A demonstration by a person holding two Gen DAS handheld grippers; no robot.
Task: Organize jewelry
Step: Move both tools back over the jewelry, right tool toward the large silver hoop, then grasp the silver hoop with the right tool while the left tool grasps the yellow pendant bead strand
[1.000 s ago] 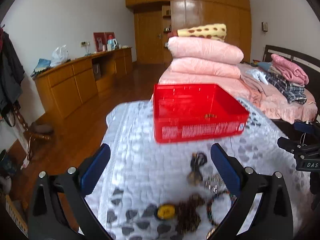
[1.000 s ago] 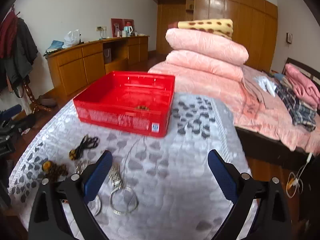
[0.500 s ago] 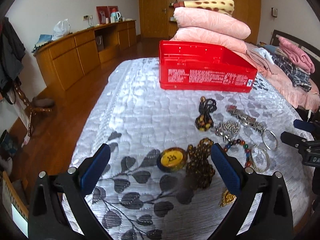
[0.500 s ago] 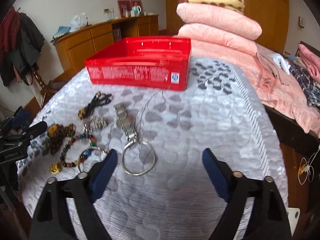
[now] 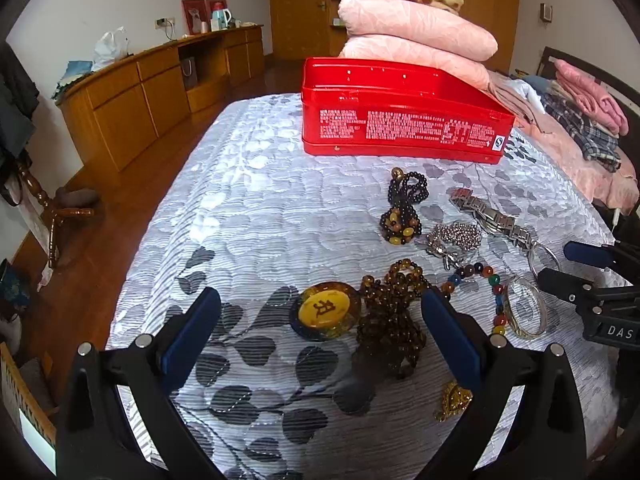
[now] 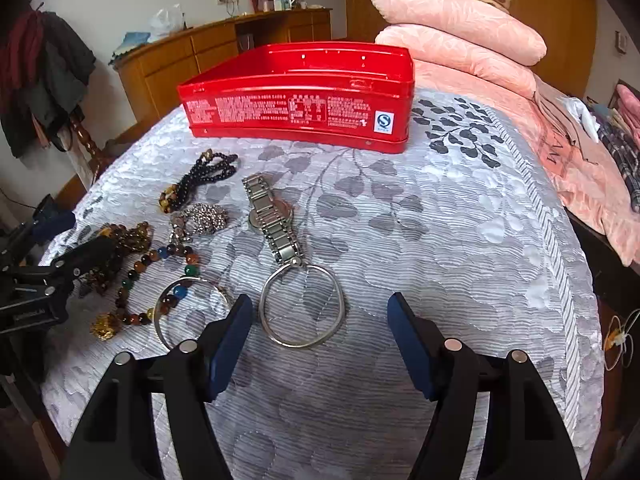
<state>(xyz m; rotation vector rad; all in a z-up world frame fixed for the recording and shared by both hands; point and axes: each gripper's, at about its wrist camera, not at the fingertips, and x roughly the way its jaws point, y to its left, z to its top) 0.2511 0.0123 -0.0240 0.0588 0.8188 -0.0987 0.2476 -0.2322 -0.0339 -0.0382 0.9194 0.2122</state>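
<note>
A red tin box (image 5: 404, 120) stands open on the grey patterned cloth, also in the right wrist view (image 6: 304, 100). Jewelry lies in front of it. My left gripper (image 5: 320, 320) is open, low over a yellow amber pendant (image 5: 326, 312) and brown bead string (image 5: 390, 320). A black bead bracelet (image 5: 404, 208), silver chain (image 5: 454, 238) and coloured bead bracelet (image 5: 480, 276) lie beyond. My right gripper (image 6: 320, 336) is open around a large silver ring (image 6: 302, 308) joined to a steel watch (image 6: 270, 216). A clear bangle (image 6: 192, 308) lies to its left.
The cloth covers a table (image 6: 480, 240) with edges close on both sides. Folded pink quilts (image 5: 416, 36) are stacked behind the box. A bed with clothes (image 5: 580, 120) is to the right, a wooden sideboard (image 5: 160, 88) to the left.
Both grippers have come down and closer to the cloth. The jewelry now lies between the fingers, and the box is seen from its side instead of from above.
</note>
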